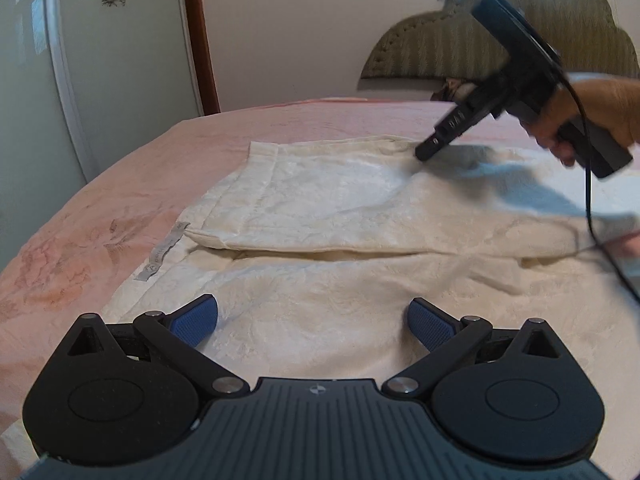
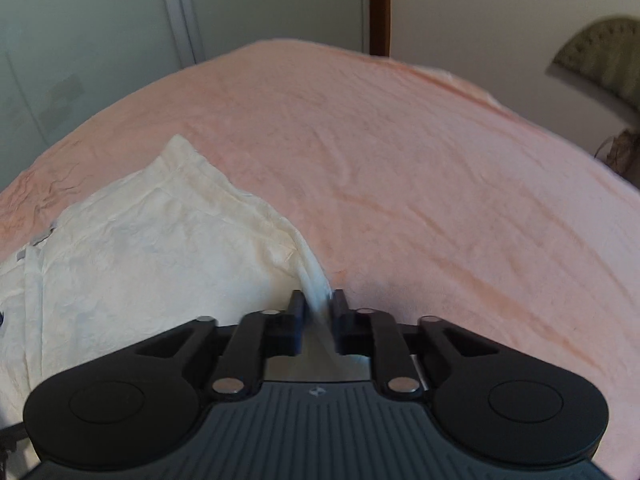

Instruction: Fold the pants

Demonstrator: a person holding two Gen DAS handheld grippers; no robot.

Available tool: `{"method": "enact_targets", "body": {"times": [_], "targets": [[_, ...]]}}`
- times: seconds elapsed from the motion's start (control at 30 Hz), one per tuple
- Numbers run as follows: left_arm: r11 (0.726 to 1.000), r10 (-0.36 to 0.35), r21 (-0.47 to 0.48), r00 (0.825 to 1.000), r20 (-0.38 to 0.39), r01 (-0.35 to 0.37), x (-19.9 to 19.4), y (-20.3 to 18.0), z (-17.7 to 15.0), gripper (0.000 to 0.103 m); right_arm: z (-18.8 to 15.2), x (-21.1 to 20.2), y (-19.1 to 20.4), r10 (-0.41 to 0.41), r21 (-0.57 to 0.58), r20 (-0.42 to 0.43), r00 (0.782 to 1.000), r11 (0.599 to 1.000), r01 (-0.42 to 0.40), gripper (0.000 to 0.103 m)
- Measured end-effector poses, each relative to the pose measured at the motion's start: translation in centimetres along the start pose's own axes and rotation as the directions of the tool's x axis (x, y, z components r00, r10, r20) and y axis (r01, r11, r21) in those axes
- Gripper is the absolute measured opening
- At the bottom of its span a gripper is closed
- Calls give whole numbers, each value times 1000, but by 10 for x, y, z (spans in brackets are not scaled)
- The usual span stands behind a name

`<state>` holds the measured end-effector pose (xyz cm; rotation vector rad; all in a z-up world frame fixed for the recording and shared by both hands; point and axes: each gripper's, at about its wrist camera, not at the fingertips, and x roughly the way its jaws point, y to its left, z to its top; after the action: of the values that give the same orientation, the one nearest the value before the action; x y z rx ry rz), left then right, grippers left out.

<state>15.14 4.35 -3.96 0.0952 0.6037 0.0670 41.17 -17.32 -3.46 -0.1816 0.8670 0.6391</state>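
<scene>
Cream-white pants lie spread on a pink bedsheet, one leg folded over the other, with a grey label strip at the left edge. My left gripper is open and empty, its blue pads just above the near layer of cloth. My right gripper is shut on the far edge of the pants. It shows in the left wrist view, held by a hand at the pants' far right edge.
The pink bed stretches wide beyond the pants. A padded headboard stands at the back right, a wardrobe door at the left. A black cable hangs from the right gripper across the cloth.
</scene>
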Motion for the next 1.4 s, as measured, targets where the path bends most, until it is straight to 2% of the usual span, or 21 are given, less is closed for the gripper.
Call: {"method": "enact_targets", "body": {"times": [0.1,0.2,0.27,0.37,0.47,0.57,0.63,0.67,0.7,0.73,0.77,0.8,0.83,0.87,0.97,1.0,1.03,1.1,1.2,1.3,1.4], "targets": [[993,-23,-118,998,60,30,-10,21,5,103,-9,-19,34,-107,-132,67,992,985,115,7],[954,-62,-283,989,136,98,-26,50,13,102,-24,-51,80,-181,-261,163,970,940,219,7],[892,-129,-405,972,196,200,-35,71,15,103,-42,-76,117,-212,-367,225,951,886,284,7],[764,-263,-530,927,268,370,-45,94,19,103,-76,-114,167,-210,-460,285,935,826,326,7],[687,-338,-572,894,294,448,-45,99,27,103,-110,-139,208,-188,-499,302,935,804,323,6],[613,-329,-673,908,259,414,-32,103,25,103,-136,-150,235,-169,-497,307,936,811,310,6],[590,-293,-718,926,236,370,-18,105,21,99,-149,-152,244,-165,-477,313,935,824,305,6],[585,-287,-738,937,201,337,-10,108,21,88,-153,-154,245,-162,-456,316,935,838,299,6],[571,-302,-759,940,160,313,0,110,21,61,-156,-153,246,-163,-435,319,934,850,297,6],[545,-332,-780,933,137,308,10,112,20,45,-158,-153,246,-167,-419,325,931,857,300,6],[508,-370,-801,920,129,317,18,115,15,14,-162,-154,246,-176,-413,333,926,856,312,6],[485,-390,-814,912,125,319,22,115,12,5,-164,-151,246,-193,-417,334,923,848,328,7],[484,-387,-818,914,119,312,24,117,12,5,-168,-149,248,-216,-427,336,917,833,353,8],[505,-373,-806,920,118,308,22,116,13,5,-173,-147,251,-248,-444,337,908,808,386,11],[570,-348,-754,927,140,327,13,115,18,4,-187,-144,247,-358,-522,320,877,706,479,38],[594,-338,-734,930,144,330,10,113,21,4,-191,-145,240,-400,-536,317,860,673,510,53],[616,-329,-716,933,145,328,6,111,22,4,-196,-146,232,-439,-545,306,845,647,534,56],[637,-317,-700,937,144,323,1,108,23,4,-202,-154,214,-479,-548,262,838,641,538,56],[664,-302,-678,943,140,314,-3,104,23,4,-211,-163,190,-533,-549,208,820,630,549,55],[690,-288,-662,950,120,293,-5,101,23,4,-221,-151,171,-625,-597,205,753,530,603,50],[716,-299,-632,948,106,296,-14,107,21,5,-221,-133,152,-662,-614,154,734,517,596,4]]}}
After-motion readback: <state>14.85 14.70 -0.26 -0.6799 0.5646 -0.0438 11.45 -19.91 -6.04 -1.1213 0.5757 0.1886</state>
